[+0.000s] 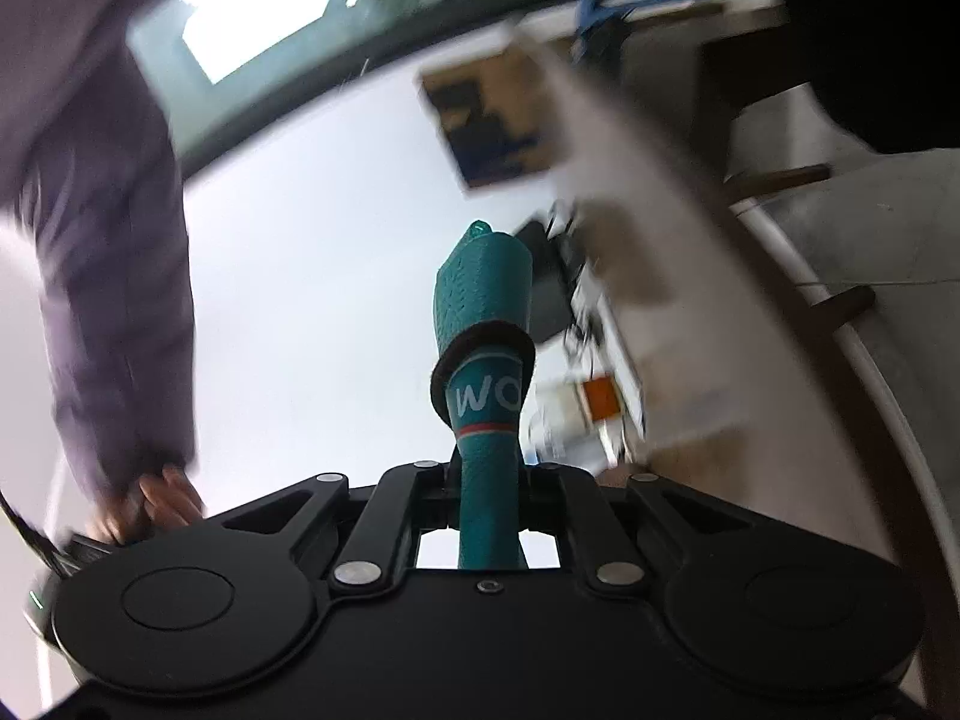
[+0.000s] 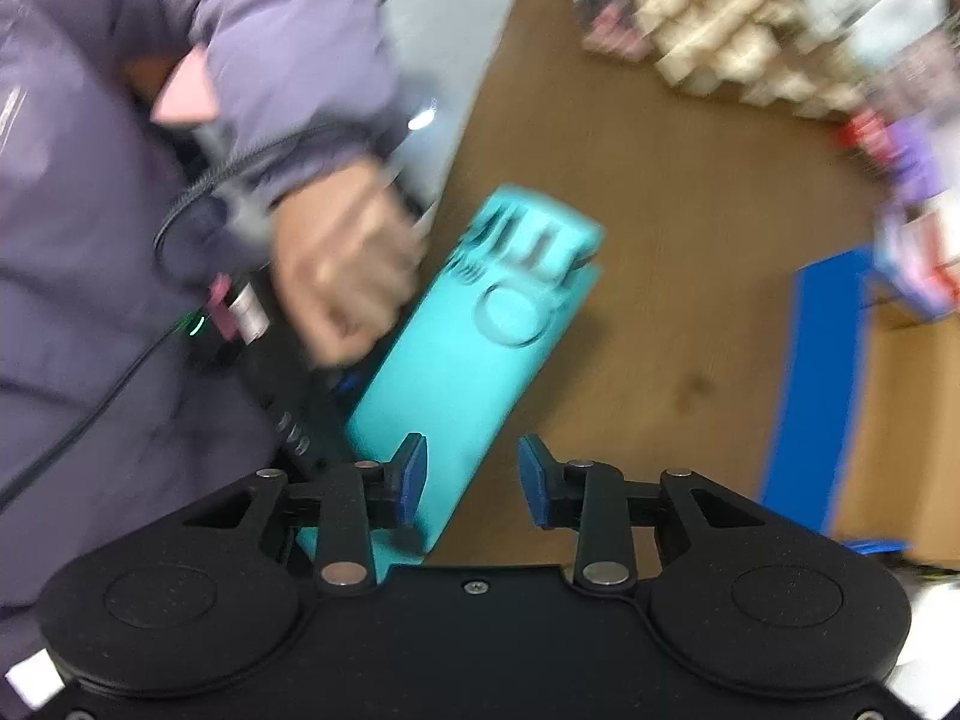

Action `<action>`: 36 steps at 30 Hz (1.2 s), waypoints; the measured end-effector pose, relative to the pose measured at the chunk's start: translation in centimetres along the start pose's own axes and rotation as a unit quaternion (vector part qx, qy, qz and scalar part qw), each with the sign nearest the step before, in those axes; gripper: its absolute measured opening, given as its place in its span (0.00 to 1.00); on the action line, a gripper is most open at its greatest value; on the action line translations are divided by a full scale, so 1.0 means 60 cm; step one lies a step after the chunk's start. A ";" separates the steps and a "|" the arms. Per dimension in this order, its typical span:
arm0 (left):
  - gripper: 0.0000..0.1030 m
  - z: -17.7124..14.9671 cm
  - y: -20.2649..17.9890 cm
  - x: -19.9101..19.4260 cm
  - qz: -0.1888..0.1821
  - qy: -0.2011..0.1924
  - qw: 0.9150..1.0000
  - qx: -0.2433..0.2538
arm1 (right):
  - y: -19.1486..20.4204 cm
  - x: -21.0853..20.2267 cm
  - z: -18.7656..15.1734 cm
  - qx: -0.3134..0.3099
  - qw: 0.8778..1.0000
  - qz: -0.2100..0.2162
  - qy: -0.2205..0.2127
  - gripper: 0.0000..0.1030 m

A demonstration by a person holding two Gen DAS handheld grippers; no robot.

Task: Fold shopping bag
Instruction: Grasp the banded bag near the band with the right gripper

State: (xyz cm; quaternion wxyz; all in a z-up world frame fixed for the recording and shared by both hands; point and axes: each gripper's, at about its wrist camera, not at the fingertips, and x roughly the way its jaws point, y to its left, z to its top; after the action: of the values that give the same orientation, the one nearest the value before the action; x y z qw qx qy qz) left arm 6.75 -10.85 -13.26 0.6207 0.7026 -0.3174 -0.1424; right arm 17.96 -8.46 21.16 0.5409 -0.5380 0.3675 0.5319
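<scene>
1. A white table top (image 1: 312, 252) fills the middle of the left wrist view, with a dark window band beyond its far edge; all of it is blurred.
2. Only this view shows the teal shopping bag (image 1: 485, 324) rolled into a tight bundle, ringed by a dark band with white letters "WO".
3. The left gripper (image 1: 487, 498) is clenched on the bundle's lower end, which stands up from between its jaws.
4. The person's purple sleeve (image 1: 114, 252) and right hand (image 1: 153, 504) show at the left edge.
5. The right wrist view shows a brown floor (image 2: 690, 276), a blue mat (image 2: 816, 384) and blurred packages (image 2: 720, 42) in the far right corner.
6. There the left hand (image 2: 348, 276) grips the teal-bodied left gripper.
7. The right gripper (image 2: 473, 480) is released, its blue pads (image 2: 414, 474) apart, holding nothing.
</scene>
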 end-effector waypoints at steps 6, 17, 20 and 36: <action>0.08 -0.047 0.028 0.054 -0.008 0.145 0.983 -0.115 | 0.116 -0.043 -0.091 -0.027 0.966 -0.235 -0.102 0.71; 0.08 -0.063 0.080 0.091 -0.015 0.185 0.966 -0.178 | 0.306 0.202 -0.170 -0.206 0.860 -0.467 -0.023 0.64; 0.08 -0.062 0.087 0.085 -0.028 0.191 0.963 -0.187 | 0.308 0.243 -0.171 -0.220 0.846 -0.486 0.009 0.55; 0.29 -0.059 0.063 0.097 -0.100 0.226 0.950 -0.190 | 0.292 0.337 -0.164 -0.156 0.818 -0.551 0.048 0.19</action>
State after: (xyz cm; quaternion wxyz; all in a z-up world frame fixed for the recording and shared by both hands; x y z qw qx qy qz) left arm 12.26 -11.79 -7.80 0.7809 0.6134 -0.0639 -0.0994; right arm 6.00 -16.90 -3.28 0.6344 -0.7526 -0.0528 0.1683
